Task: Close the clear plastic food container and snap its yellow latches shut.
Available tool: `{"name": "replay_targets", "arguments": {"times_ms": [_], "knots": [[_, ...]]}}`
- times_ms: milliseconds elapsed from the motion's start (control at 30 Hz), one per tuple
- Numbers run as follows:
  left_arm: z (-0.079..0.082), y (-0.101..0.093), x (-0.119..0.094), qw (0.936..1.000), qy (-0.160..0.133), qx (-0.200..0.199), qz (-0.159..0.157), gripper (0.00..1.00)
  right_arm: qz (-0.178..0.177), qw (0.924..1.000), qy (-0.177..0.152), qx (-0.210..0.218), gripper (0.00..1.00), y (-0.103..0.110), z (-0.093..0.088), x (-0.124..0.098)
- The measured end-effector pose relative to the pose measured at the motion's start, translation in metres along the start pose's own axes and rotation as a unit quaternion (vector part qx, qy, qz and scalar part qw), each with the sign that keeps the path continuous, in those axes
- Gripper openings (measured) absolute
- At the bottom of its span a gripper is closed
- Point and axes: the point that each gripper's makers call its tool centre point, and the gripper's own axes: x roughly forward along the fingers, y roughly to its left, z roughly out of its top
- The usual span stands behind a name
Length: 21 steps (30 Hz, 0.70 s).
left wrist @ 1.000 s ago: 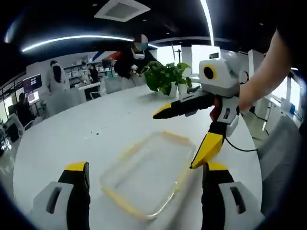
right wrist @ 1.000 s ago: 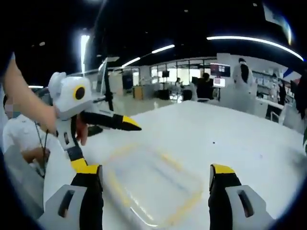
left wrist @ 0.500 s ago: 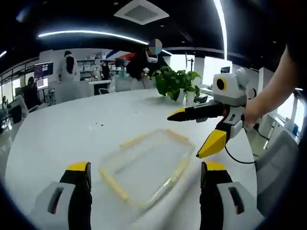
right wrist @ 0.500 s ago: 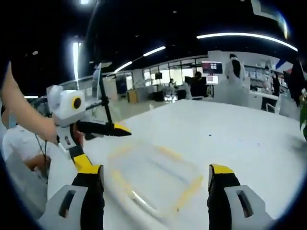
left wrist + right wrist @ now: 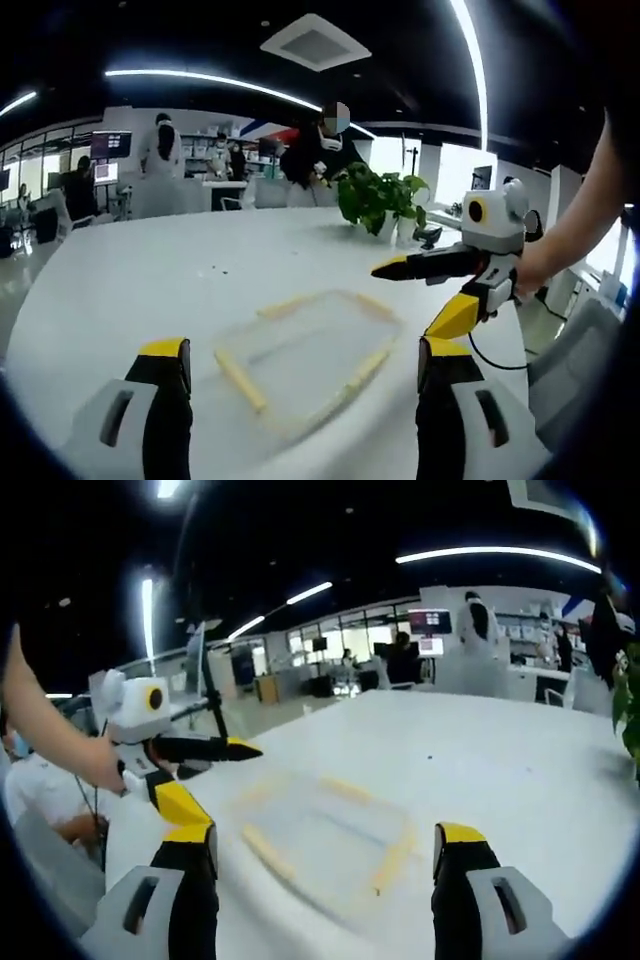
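Observation:
A clear rectangular food container [image 5: 305, 348] with yellow latches along its edges lies flat on the white table [image 5: 140, 280]. It is blurred, so I cannot tell how the latches stand. My left gripper [image 5: 300, 372] hovers open over its near side with nothing between the fingers. My right gripper [image 5: 408, 298] comes in from the right, open, just beyond the container's right end. In the right gripper view the container [image 5: 325, 825] sits ahead of my open right gripper [image 5: 325, 855]. There the left gripper [image 5: 222, 783] is open at the container's left.
A potted green plant [image 5: 380, 200] stands at the table's far side. Several people stand near desks and screens [image 5: 160, 150] in the background. A seated person [image 5: 40, 780] is at the left past the table's edge. White tabletop [image 5: 500, 760] spreads around the container.
Both grippers have drawn back and up from the container, which now looks smaller and farther off. The right gripper's lower jaw no longer hangs over the container's edge. Both stay open.

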Motion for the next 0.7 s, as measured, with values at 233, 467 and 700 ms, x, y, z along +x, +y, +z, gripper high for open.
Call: {"name": "replay_targets", "arguments": {"times_ms": [233, 467, 700], "knots": [[0.005, -0.004, -0.010, 0.9998, -0.015, -0.012, 0.009, 0.94, -0.014, 0.9997, -0.015, 0.010, 0.90, 0.003, 0.003, -0.008], [0.001, -0.008, -0.021, 0.9998, -0.014, -0.011, 0.013, 0.93, -0.027, 0.9995, -0.017, 0.002, 0.87, 0.007, 0.005, -0.019], [0.002, -0.017, -0.029, 0.9997, -0.018, -0.010, 0.011, 0.93, -0.033, 0.9994, -0.011, 0.005, 0.87, 0.010, 0.001, -0.033]]}}
